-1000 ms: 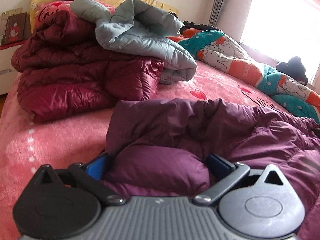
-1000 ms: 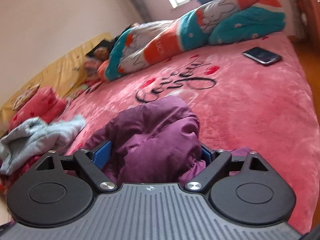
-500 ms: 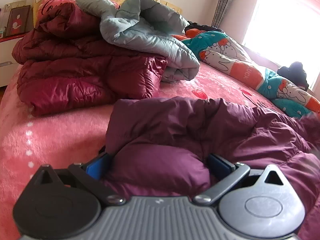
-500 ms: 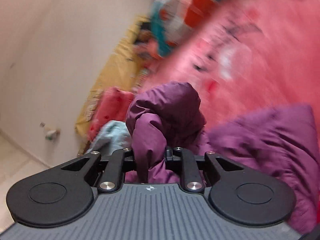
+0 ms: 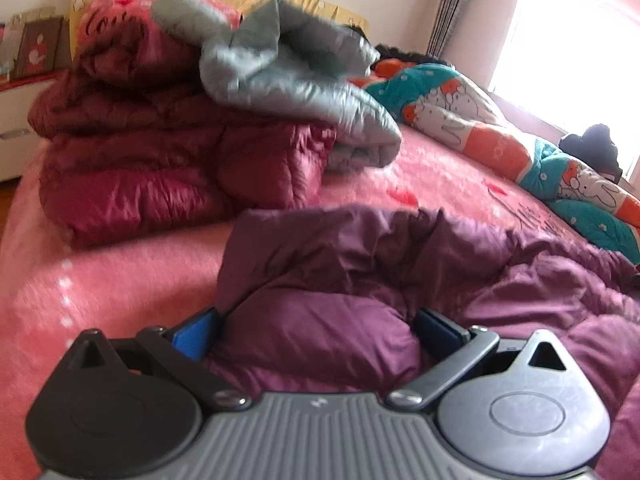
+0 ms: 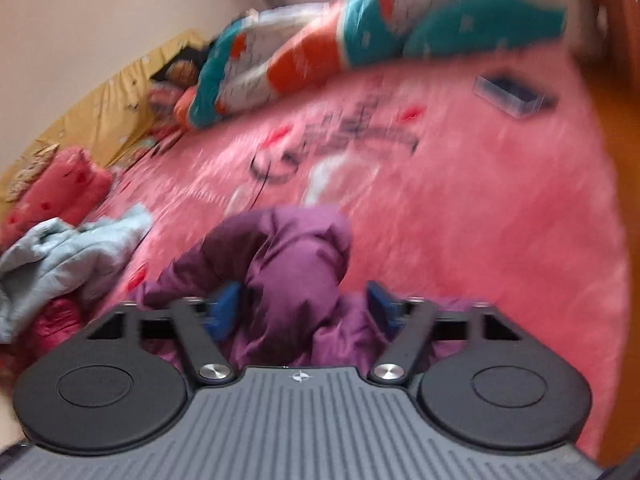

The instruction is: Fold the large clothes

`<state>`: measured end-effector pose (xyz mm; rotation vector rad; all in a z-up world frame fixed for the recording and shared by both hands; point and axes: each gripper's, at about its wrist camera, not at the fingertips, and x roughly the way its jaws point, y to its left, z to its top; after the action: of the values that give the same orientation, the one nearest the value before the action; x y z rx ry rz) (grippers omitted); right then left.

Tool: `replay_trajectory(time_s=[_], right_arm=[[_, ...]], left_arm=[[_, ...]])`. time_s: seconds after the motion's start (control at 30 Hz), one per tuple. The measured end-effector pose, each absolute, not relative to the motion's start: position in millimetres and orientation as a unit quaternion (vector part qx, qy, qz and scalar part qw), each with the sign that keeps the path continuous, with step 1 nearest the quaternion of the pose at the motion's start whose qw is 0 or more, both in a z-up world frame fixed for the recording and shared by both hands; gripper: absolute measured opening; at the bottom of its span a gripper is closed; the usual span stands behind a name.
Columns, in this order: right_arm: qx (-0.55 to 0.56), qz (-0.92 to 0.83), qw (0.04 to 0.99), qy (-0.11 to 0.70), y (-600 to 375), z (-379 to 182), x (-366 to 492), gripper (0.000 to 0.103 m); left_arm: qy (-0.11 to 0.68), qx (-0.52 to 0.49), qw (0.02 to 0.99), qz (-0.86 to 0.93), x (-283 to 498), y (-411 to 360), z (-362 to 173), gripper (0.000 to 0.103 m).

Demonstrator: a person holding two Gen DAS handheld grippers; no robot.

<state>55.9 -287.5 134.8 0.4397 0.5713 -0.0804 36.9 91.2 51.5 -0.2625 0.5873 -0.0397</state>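
A purple puffy jacket (image 5: 400,264) lies rumpled on the pink bed (image 5: 120,280). My left gripper (image 5: 316,330) is open, its blue pads spread wide around a thick bulge of the jacket. In the right wrist view the same jacket (image 6: 296,264) bunches up between the blue pads of my right gripper (image 6: 302,306), which is open with fabric lying between its fingers. That view is motion-blurred.
A folded dark red jacket (image 5: 160,168) with a grey jacket (image 5: 296,80) on top sits at the head of the bed. A rolled teal, orange and white quilt (image 5: 520,148) lies by the window. A phone (image 6: 512,94) lies near the bed's far edge.
My right gripper, shut on a lifted fold of the jacket half a second ago, has opened and swung back down toward the bed. The left gripper has barely moved.
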Motion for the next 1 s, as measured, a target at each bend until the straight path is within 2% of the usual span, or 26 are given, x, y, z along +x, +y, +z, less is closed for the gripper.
replay_trajectory(time_s=[0.17, 0.27, 0.4, 0.53, 0.9, 1.0], right_arm=[[0.153, -0.062, 0.968, 0.190, -274, 160, 32, 0.102], [0.107, -0.020, 0.980, 0.169, -249, 164, 34, 0.103], [0.038, 0.008, 0.979, 0.198, -220, 147, 51, 0.103], [-0.006, -0.019, 0.965, 0.262, -211, 110, 85, 0.103], [0.034, -0.020, 0.960, 0.276, -218, 82, 113, 0.103], [0.038, -0.019, 0.962, 0.268, -212, 80, 98, 0.103]], left_arm=[[0.226, -0.137, 0.963, -0.056, 29, 78, 91, 0.102], [0.239, -0.124, 0.959, -0.091, 47, 58, 100, 0.102], [0.280, -0.094, 0.952, -0.081, 85, 43, 82, 0.102], [0.314, -0.116, 0.939, -0.072, 111, 50, 59, 0.102], [0.309, -0.143, 0.936, -0.088, 124, 57, 29, 0.103], [0.305, -0.138, 0.938, -0.085, 124, 55, 27, 0.103]])
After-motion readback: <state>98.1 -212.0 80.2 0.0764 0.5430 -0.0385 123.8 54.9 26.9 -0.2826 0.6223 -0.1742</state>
